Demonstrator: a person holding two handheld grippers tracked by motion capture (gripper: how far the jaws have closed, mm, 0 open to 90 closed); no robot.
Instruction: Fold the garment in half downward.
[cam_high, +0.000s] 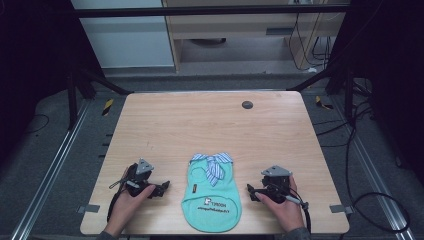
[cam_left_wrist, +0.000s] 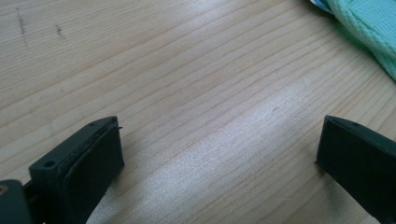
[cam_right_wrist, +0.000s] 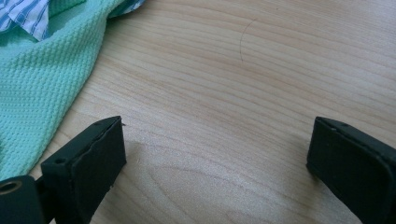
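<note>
Green pet shirt (cam_high: 212, 195) lies flat on the table (cam_high: 210, 125). Left gripper (cam_high: 161, 189) and right gripper (cam_high: 251, 192) flank it, jaws spread wide, holding nothing.

Lab: framed rig (cam_high: 210, 10), trailing cables (cam_high: 360, 150)

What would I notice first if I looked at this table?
You'd spot the little mint-green shirt first, lying flat at the near edge of the wooden table, with a blue-striped bow at its far end. On either side of it a hand rests on the table holding a black tool: the left hand-held gripper and the right hand-held gripper, both open and pointing in towards the shirt.
</note>
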